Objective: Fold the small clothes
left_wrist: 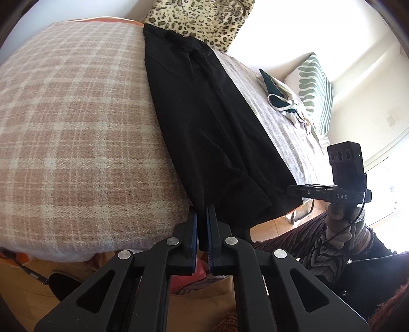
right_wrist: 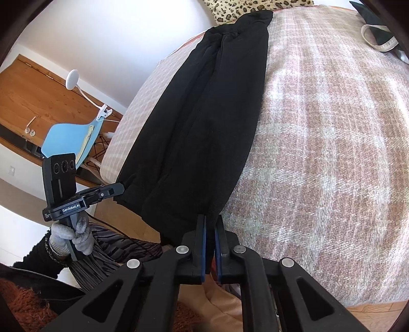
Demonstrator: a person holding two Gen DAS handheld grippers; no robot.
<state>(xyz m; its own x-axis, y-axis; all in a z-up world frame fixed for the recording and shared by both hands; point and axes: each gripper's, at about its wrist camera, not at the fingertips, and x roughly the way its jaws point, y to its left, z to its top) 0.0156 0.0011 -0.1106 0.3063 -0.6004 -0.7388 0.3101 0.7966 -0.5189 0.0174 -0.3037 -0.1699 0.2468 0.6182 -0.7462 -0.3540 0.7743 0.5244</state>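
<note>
We look from left wrist camera, angled down along own fingers (left_wrist: 202,222), close over near bed edge, black garment (left_wrist: 204,122) running to upper centre. Right wrist camera, same downward tilt, equally near. Both views share garment, plaid blanket (right_wrist: 319,140), leopard pillow (left_wrist: 204,23) at top; each shows other gripper at frame edge.

Bright daylight fills both pictures, and in the left wrist view the window (left_wrist: 383,178) and the wall (left_wrist: 294,30) glow so white that their details are washed out. The black clothes (right_wrist: 204,122) look so dark that their folds are hard to see. Both views bulge like a ball, with dark, curved corners, yet stay sharp.
</note>
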